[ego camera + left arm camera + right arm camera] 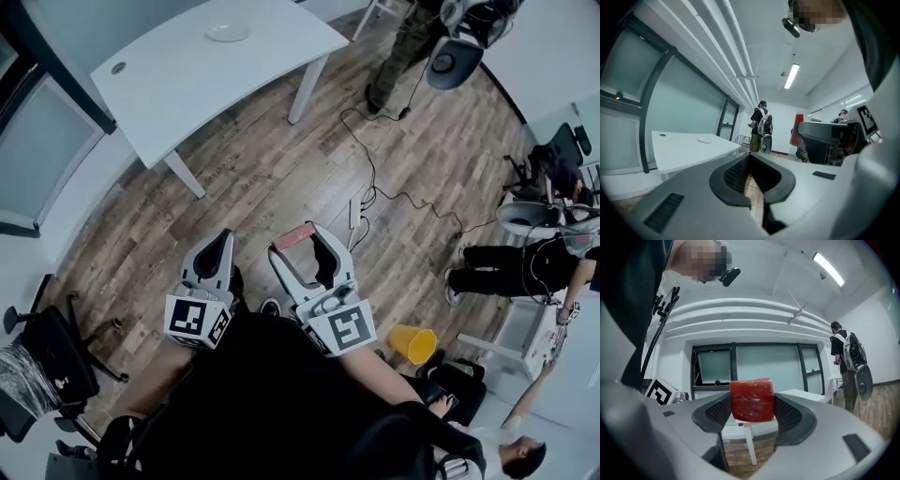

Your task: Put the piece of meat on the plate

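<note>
A red block of meat (751, 400) sits clamped between the jaws of my right gripper (751, 405); in the head view the meat (293, 238) shows as a reddish bar across the right gripper (298, 246). My left gripper (217, 247) is held beside it, jaws closed together with nothing between them (751, 174). Both are held close to my body, well above the wooden floor. The white plate (228, 33) lies on the white table (187, 84) far ahead, and the plate (704, 140) is faintly visible in the left gripper view.
A person (405, 47) stands beyond the table's right end. A cable (394, 192) runs across the floor. A black office chair (52, 352) stands at the left, a yellow bucket (412, 343) and seated people (525, 262) at the right.
</note>
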A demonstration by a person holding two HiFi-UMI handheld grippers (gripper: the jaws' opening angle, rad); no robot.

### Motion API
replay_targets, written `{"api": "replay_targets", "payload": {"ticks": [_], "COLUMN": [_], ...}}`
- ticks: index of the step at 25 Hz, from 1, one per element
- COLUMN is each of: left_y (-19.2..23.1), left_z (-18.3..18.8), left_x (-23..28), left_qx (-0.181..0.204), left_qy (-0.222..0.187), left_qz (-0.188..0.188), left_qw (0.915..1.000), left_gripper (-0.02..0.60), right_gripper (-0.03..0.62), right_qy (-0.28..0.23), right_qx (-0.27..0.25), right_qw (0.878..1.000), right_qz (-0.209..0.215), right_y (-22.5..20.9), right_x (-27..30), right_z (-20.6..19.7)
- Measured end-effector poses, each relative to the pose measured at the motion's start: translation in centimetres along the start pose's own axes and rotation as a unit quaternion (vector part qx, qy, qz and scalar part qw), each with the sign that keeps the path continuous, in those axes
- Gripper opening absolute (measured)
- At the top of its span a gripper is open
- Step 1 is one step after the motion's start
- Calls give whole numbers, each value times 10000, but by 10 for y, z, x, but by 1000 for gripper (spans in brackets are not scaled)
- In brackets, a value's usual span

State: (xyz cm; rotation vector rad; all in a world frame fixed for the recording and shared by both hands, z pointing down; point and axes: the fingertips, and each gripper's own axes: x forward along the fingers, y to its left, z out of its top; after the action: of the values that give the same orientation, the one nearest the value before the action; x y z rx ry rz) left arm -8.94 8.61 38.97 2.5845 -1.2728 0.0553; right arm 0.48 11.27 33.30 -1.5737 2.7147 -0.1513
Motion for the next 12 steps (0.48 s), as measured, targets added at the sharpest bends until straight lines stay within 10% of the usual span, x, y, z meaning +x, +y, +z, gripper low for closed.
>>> {"api": "replay_targets", "payload": {"ticks": [12], "left_y": [133], "left_z": [63], "left_x": [69], "left_qx": [-28], "left_qy": [-120], "left_qz": [-83], "left_qw": [9999], "left_gripper": [3], "right_gripper": [281], "right_qy": [-30], "right_qx": [-124], "right_qw": [9999], "right_qz": [-55], "right_y": [-9], "right_x": [152], "right_z": [34]}}
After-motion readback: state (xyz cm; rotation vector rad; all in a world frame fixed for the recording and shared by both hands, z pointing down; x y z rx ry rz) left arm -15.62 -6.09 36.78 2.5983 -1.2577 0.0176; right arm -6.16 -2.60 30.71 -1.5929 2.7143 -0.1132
